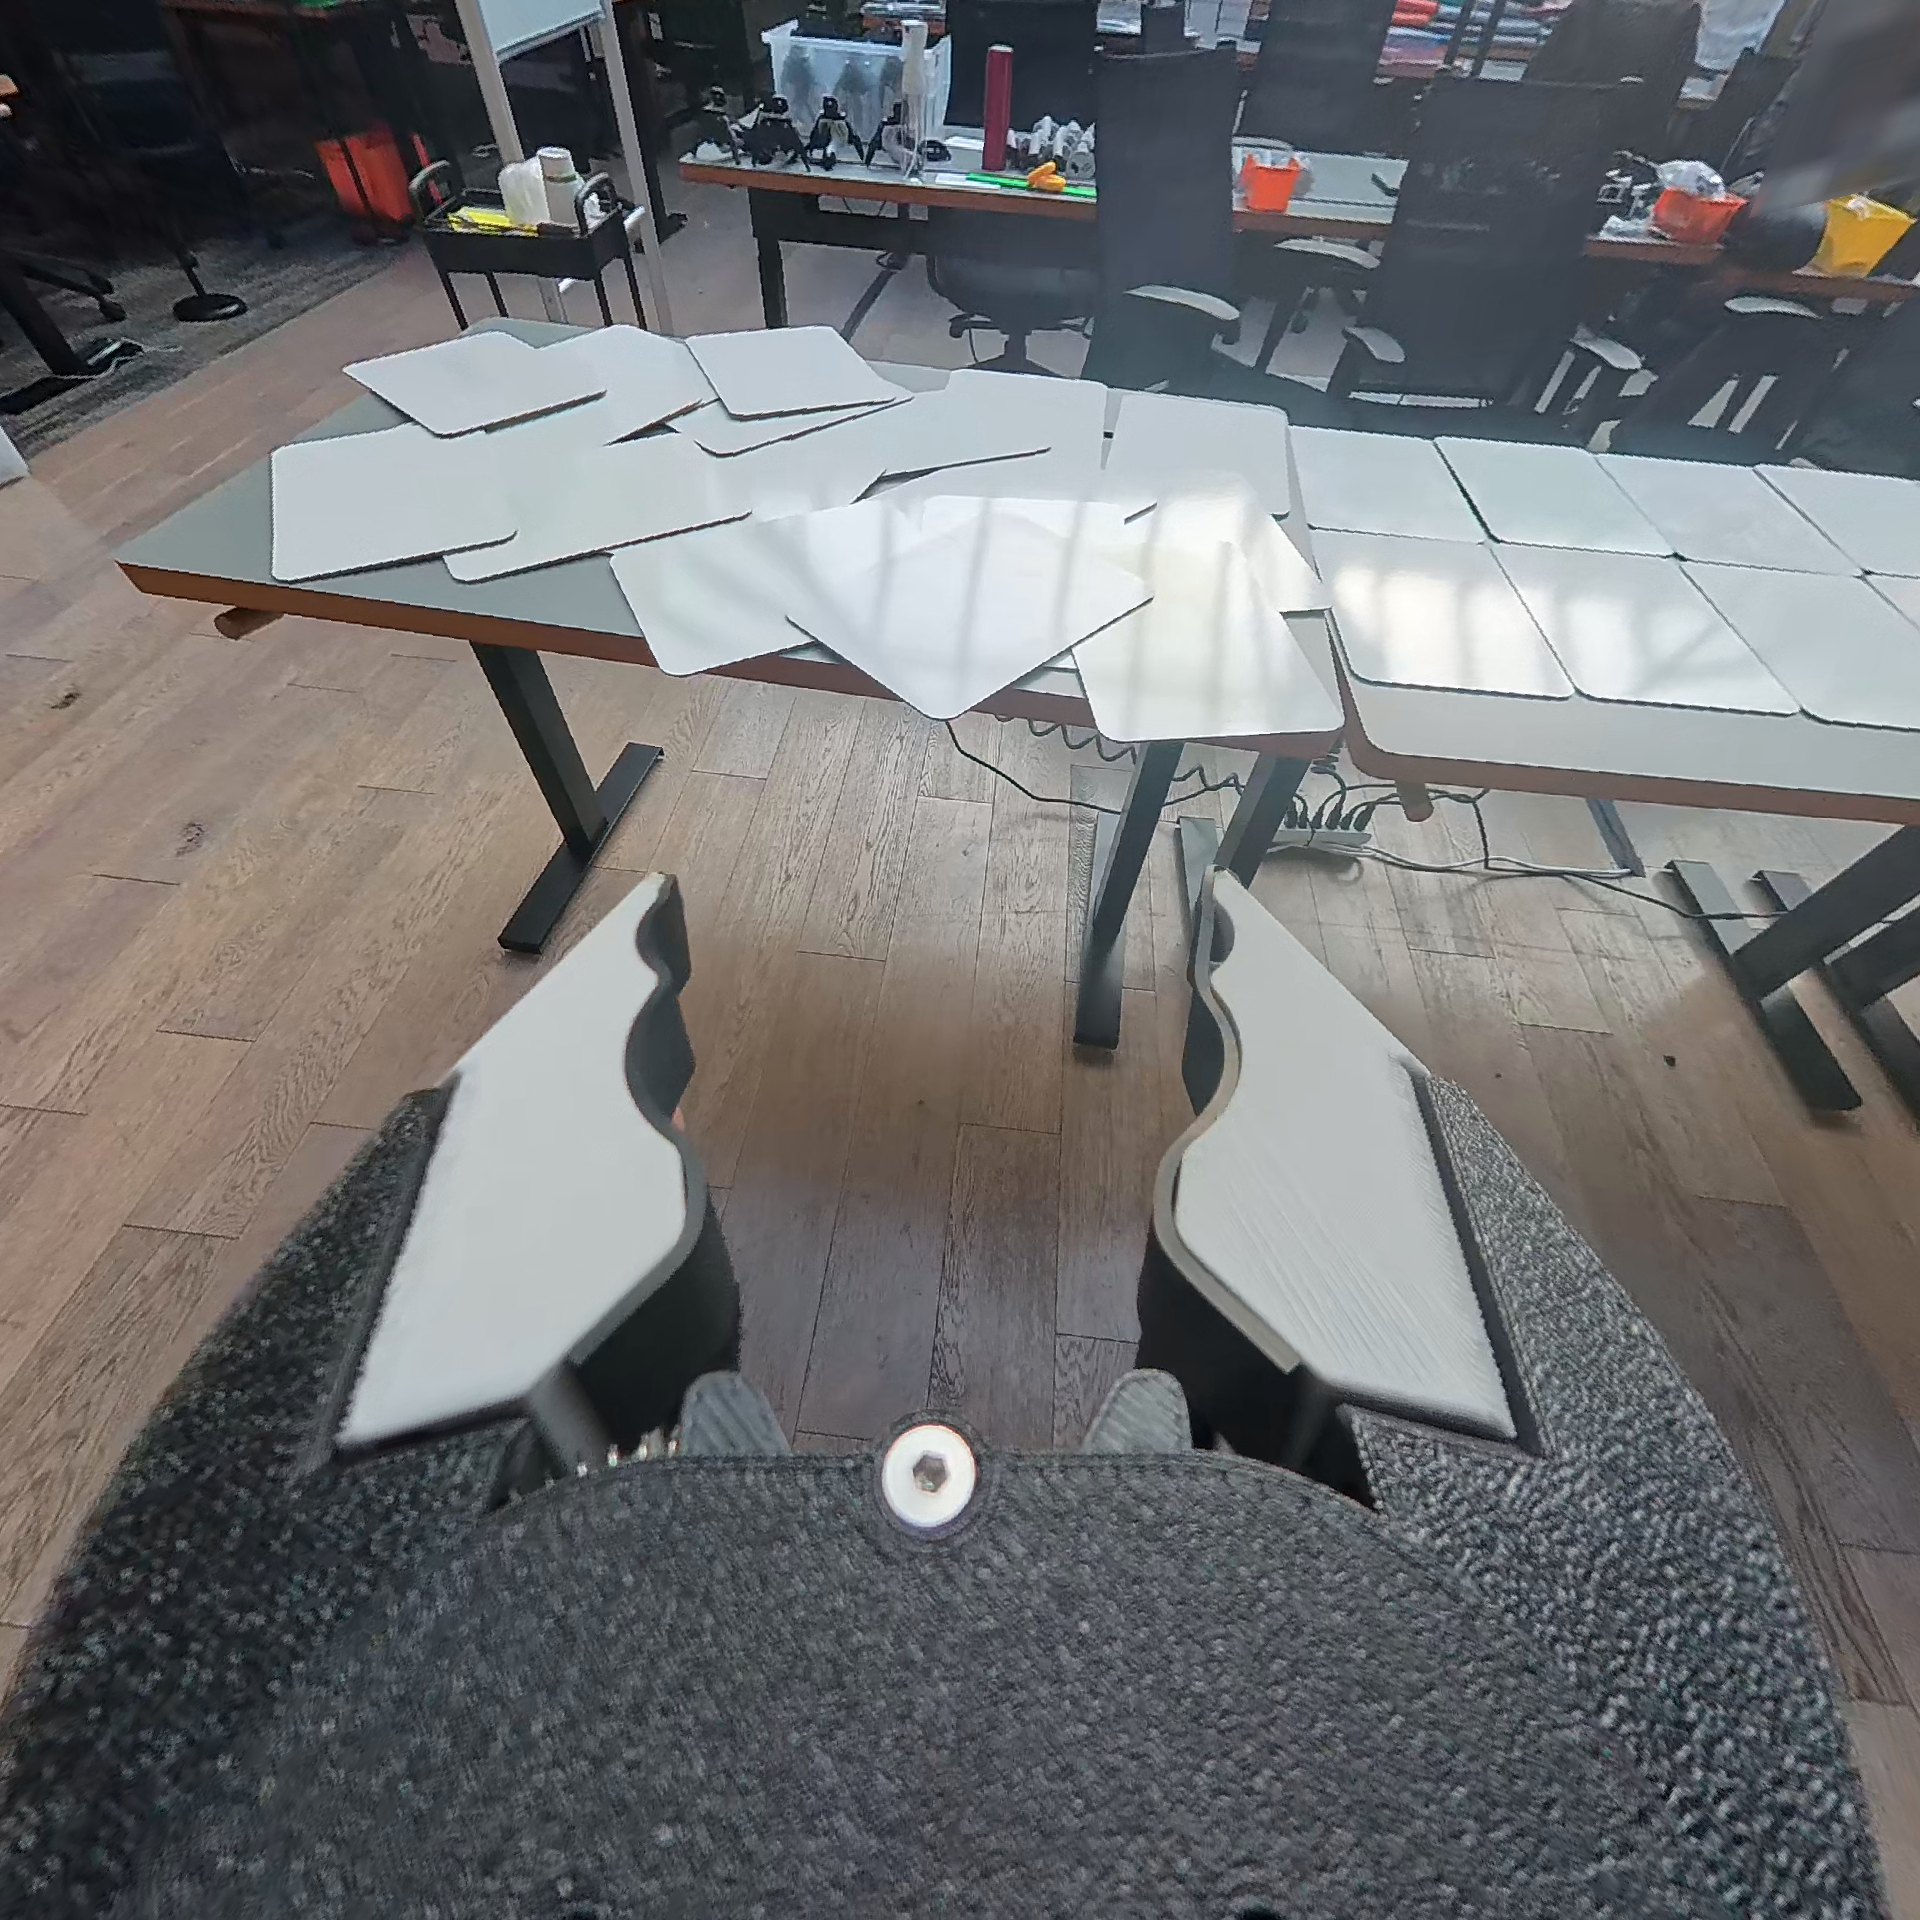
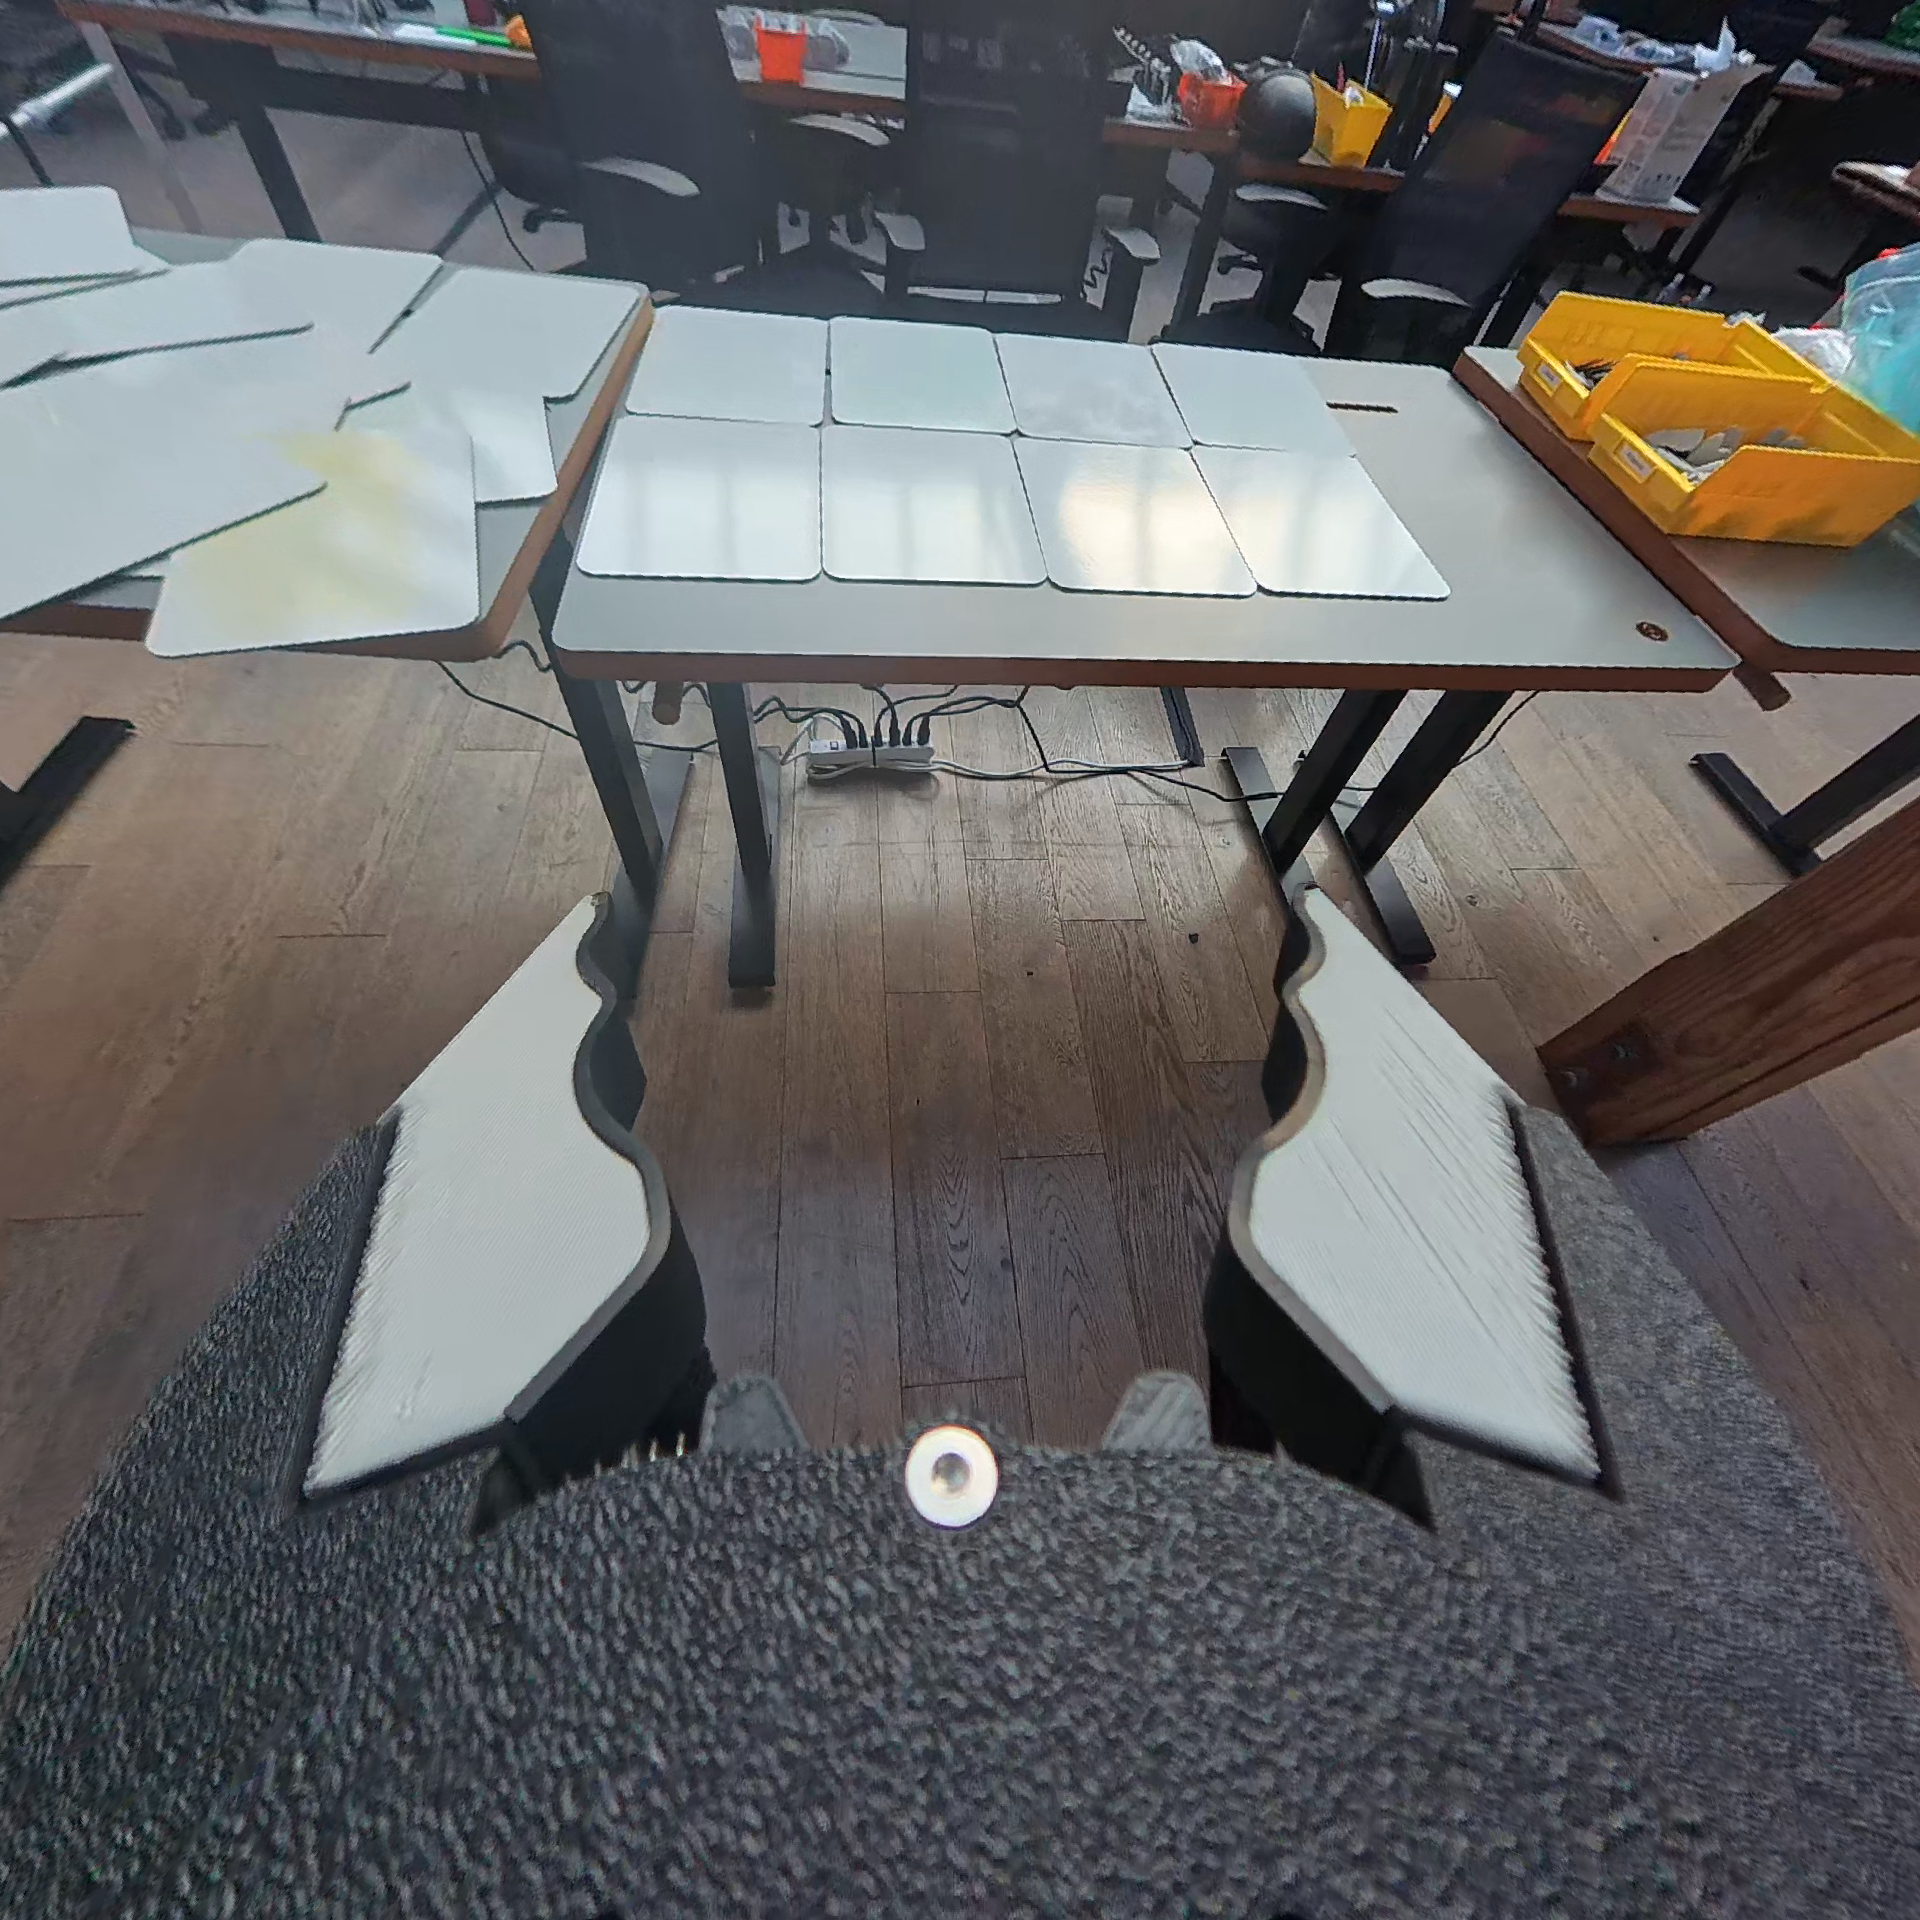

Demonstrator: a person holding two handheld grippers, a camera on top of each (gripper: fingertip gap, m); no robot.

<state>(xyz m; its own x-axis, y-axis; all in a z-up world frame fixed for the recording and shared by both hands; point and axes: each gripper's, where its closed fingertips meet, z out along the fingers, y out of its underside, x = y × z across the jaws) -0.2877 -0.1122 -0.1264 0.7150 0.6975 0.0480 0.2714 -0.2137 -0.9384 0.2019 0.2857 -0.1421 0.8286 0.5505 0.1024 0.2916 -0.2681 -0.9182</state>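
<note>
Left gripper (image 1: 940, 904) and right gripper (image 2: 945, 920), jaws wide and empty, hover over floor, well apart from white boards (image 2: 920, 504) on table (image 2: 1507, 623), upper frame.

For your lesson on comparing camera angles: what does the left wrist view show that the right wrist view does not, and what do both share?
Only the left wrist view shows the black cart and the dark red cylinder on a far desk.

Only the right wrist view shows the yellow bins on a side table and the wooden beam.

Both show an open, empty gripper, the left gripper and the right gripper, over the wooden floor, plus the scattered white boards, the tidy grid of boards and the power strip.
</note>
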